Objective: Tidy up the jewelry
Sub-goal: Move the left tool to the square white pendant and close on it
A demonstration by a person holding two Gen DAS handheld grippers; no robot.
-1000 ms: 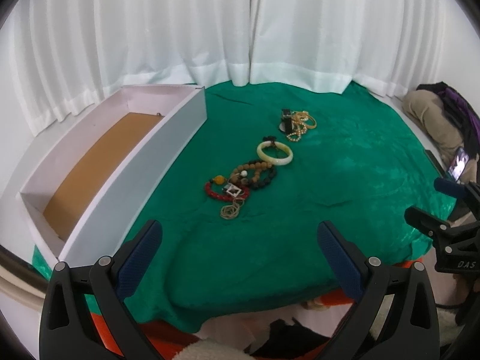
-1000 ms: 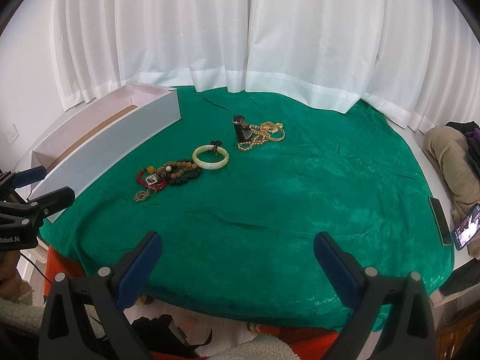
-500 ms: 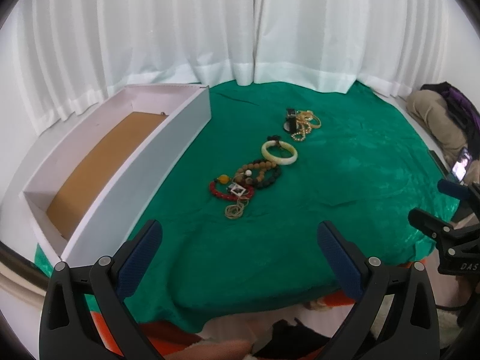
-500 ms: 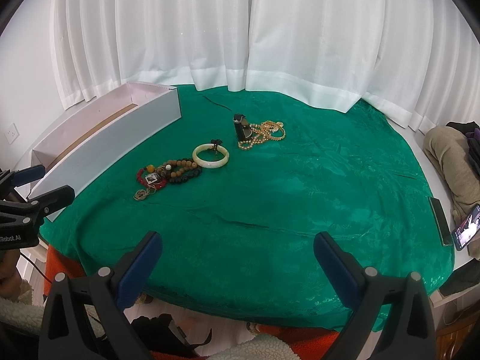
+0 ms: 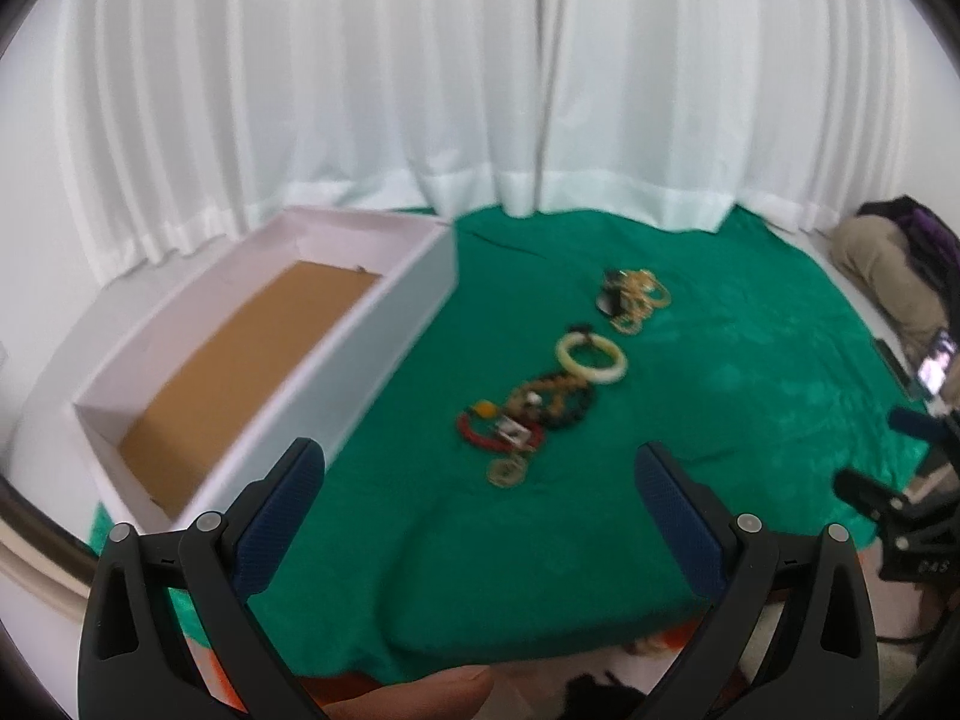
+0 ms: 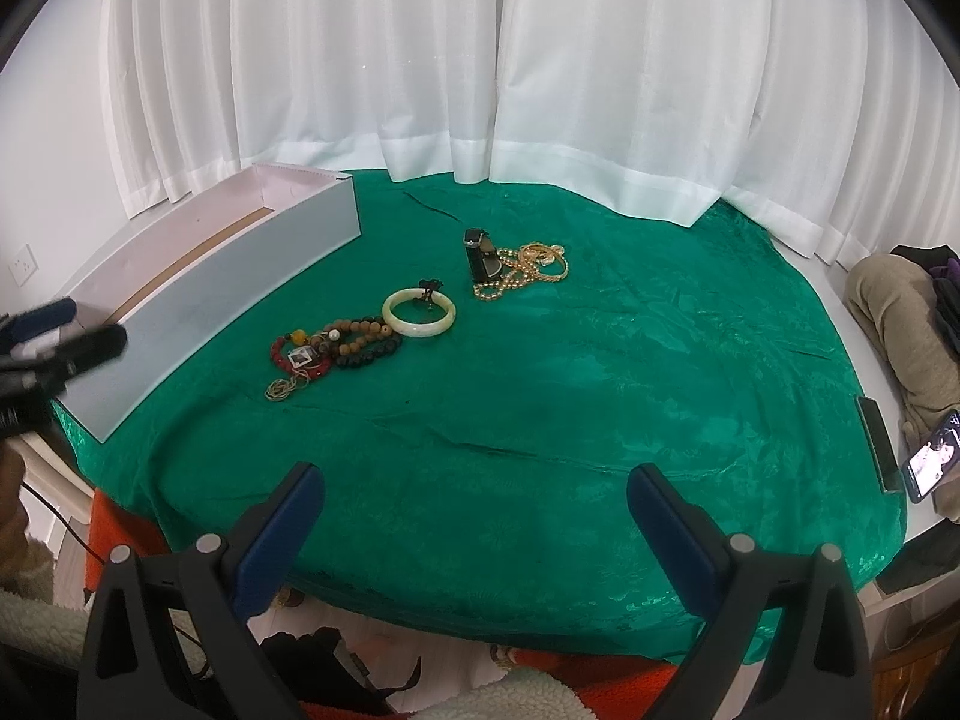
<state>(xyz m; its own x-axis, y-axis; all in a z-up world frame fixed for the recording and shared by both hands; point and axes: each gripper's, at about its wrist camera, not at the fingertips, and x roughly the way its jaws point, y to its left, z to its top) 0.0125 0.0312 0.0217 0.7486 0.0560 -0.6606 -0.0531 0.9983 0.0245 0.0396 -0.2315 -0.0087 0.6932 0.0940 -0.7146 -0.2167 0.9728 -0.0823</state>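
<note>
Change: my left gripper has closed in on the table since a second ago; the box and jewelry row fill more of its view, and the picture is motion-blurred. The right view is almost unchanged.
Meaning: I judge this the opening approach — nothing lifted yet, sorting not begun.
Left gripper: jaws wide, holding nothing; it hangs over the near table edge, well short of the jewelry.
Right gripper: jaws wide, empty, hovering at the near edge of the green cloth.
Box: long white tray at 10 o'clock from the left gripper, brown floor — empty as far as I can see; one tiny dark speck at its far end, too small to name.
Cord loop: nearest piece, at 12 o'clock from the left gripper.
Red bracelet: touching the cord, a small square charm on it.
Bead bracelets: brown and dark strands overlapping, just beyond the red one.
Pale bangle: next along toward 1 o'clock, lying flat.
Gold chains: farthest heap, tangled beside a dark strap-like piece.
Location: all jewelry lies on the cloth, outside the box.
</note>
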